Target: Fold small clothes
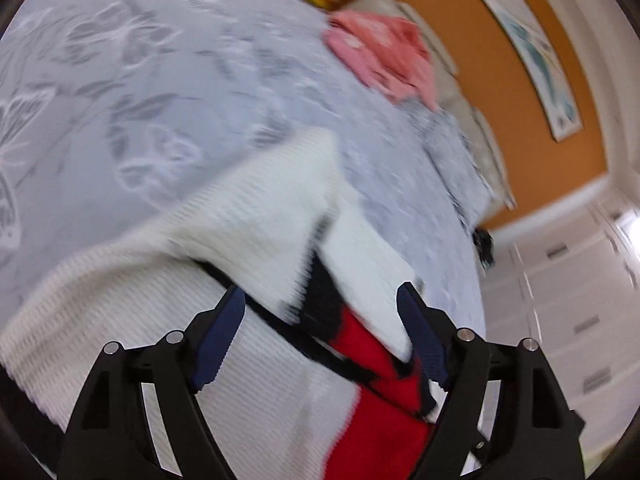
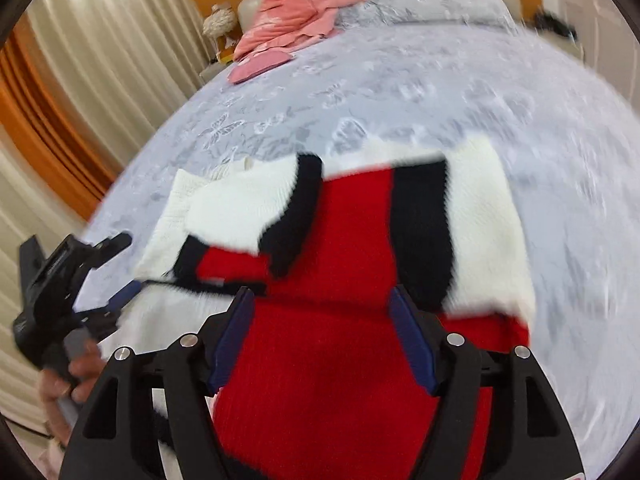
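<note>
On the bed (image 2: 400,92) lies our red, white and black sweater (image 2: 340,240). We hold the left gripper (image 1: 320,304) and right gripper (image 2: 322,300) released above it.

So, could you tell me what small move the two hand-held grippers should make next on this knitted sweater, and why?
Probably lower both and close on the sweater's near edge. The right hand-held gripper and the left hand-held gripper both stand open above the knit, holding nothing. The white sleeve already lies folded across the body on the bed cover, so the near hem likely goes over next.
</note>
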`<state>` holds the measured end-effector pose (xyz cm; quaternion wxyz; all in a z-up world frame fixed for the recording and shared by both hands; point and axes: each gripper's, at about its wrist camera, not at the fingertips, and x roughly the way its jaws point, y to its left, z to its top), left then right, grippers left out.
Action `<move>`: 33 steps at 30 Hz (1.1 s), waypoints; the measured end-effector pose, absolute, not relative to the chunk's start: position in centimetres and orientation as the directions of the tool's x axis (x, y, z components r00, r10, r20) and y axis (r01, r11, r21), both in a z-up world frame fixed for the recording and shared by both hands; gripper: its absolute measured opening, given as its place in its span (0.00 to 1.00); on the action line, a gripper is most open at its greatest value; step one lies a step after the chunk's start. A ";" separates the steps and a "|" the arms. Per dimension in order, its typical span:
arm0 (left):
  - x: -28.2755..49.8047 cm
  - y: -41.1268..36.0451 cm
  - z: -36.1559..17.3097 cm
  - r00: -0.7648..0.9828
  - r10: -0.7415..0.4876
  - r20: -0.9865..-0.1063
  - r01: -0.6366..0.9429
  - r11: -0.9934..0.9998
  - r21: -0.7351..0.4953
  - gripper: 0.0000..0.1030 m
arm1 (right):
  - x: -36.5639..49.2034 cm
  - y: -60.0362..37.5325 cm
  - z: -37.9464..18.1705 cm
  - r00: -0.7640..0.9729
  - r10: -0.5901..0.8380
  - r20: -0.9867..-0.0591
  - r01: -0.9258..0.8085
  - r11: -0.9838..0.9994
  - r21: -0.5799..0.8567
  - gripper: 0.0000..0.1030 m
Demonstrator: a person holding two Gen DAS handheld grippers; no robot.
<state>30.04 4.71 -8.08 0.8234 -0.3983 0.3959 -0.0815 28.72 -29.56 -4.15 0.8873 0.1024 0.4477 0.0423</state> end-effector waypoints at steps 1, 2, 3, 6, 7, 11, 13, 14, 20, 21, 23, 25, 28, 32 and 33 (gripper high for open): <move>30.4 5.1 -8.7 0.668 -0.447 -0.595 -0.199 0.663 -0.722 0.74 | 29.5 -28.6 -4.0 0.600 0.161 -0.783 -0.013 0.981 0.192 0.66; 30.4 6.0 -9.2 0.661 -0.446 -0.603 -0.213 0.660 -0.721 0.74 | 30.7 -26.4 -3.8 0.604 0.150 -0.783 -0.072 0.988 0.134 0.67; 30.5 6.5 -9.6 0.653 -0.445 -0.613 -0.230 0.654 -0.720 0.73 | 31.7 -24.9 -3.9 0.603 0.140 -0.785 -0.111 0.990 0.092 0.73; 31.2 7.8 -10.9 0.655 -0.457 -0.601 -0.271 0.601 -0.752 0.70 | 35.2 -19.5 -5.7 0.570 0.126 -0.812 -0.226 0.974 -0.008 0.76; 31.3 8.0 -11.0 0.657 -0.464 -0.594 -0.270 0.591 -0.760 0.68 | 36.1 -18.4 -6.5 0.552 0.123 -0.825 -0.244 0.970 -0.018 0.76; 32.1 8.8 -11.4 0.652 -0.466 -0.598 -0.255 0.608 -0.752 0.31 | 39.3 -15.7 -10.0 0.512 0.085 -0.855 -0.286 0.955 -0.076 0.37; 32.3 9.6 -12.3 0.644 -0.464 -0.608 -0.285 0.592 -0.754 0.16 | 39.7 -18.0 -9.1 0.514 0.168 -0.841 -0.211 0.975 0.067 0.06; 32.3 10.4 -12.6 0.652 -0.461 -0.602 -0.299 0.573 -0.763 0.12 | 39.4 -20.5 -7.8 0.543 0.219 -0.811 -0.133 0.976 0.175 0.06; 32.3 11.1 -12.5 0.650 -0.422 -0.632 -0.312 0.610 -0.728 0.11 | 29.5 -37.6 -6.4 0.703 0.132 -0.699 0.306 0.831 0.465 0.06; 32.3 10.9 -12.5 0.646 -0.416 -0.640 -0.313 0.620 -0.720 0.11 | 28.4 -39.5 -7.6 0.690 0.129 -0.712 0.350 0.802 0.484 0.06; 32.3 10.2 -12.2 0.639 -0.400 -0.657 -0.313 0.645 -0.697 0.11 | 26.9 -42.1 -10.4 0.651 0.144 -0.745 0.415 0.755 0.508 0.06; 32.5 10.0 -12.0 0.634 -0.381 -0.673 -0.312 0.670 -0.673 0.12 | 26.5 -43.0 -11.6 0.653 0.195 -0.732 0.402 0.730 0.553 0.03; 32.6 10.3 -12.2 0.628 -0.396 -0.670 -0.318 0.655 -0.685 0.14 | 26.8 -43.3 -11.5 0.686 0.245 -0.685 0.366 0.698 0.615 0.21; 32.8 10.2 -12.2 0.634 -0.415 -0.652 -0.309 0.637 -0.706 0.27 | 27.9 -42.9 -10.9 0.727 0.275 -0.629 0.321 0.674 0.665 0.58; 32.8 10.0 -12.1 0.640 -0.420 -0.644 -0.304 0.632 -0.713 0.34 | 28.2 -42.8 -10.9 0.727 0.273 -0.630 0.320 0.677 0.662 0.62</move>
